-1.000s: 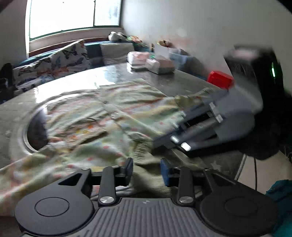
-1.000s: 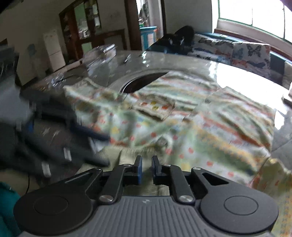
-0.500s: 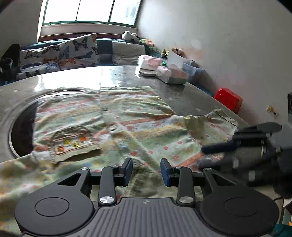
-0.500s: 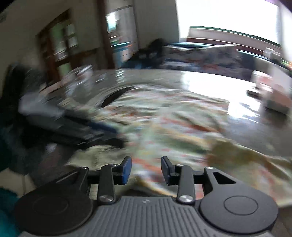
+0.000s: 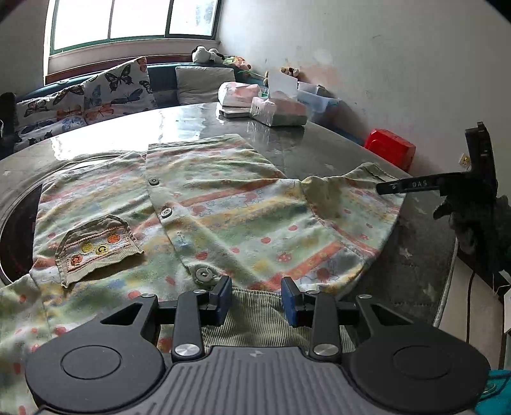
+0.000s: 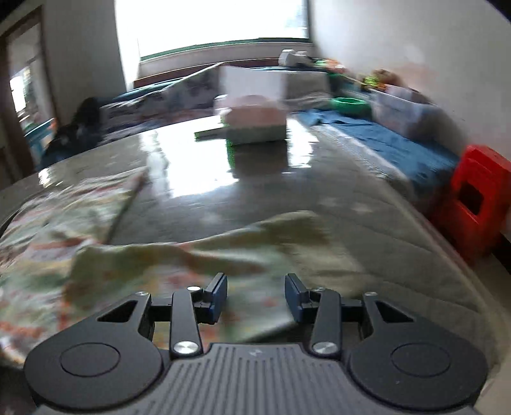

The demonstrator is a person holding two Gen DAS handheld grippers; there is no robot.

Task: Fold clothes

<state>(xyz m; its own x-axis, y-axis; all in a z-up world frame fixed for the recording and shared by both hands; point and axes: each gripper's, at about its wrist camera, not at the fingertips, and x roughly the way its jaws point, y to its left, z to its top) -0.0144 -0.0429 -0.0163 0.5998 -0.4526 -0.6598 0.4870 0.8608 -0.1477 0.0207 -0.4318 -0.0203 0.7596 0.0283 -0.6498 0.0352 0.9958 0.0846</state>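
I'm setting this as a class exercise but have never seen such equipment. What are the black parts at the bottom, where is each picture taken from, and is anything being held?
A person holds a two-finger gripper in each hand; a camera on each looks forward along its fingers. One picture shows the left gripper, open over a small buttoned shirt spread flat on a grey table. The other, blurred, shows the right gripper, open above the shirt's sleeve. Neither holds anything. Wrapped packs sit at the far side.

Window: wide bright panes [image 5: 134, 19] ahead of me.
Wall: scuffed white plaster [image 5: 399, 64] on my right.
Seat: blue bench with butterfly-print cushions [image 5: 95, 92].
Stool: red plastic [image 6: 476, 198], floor.
Table: glossy grey stone [image 5: 191, 121].
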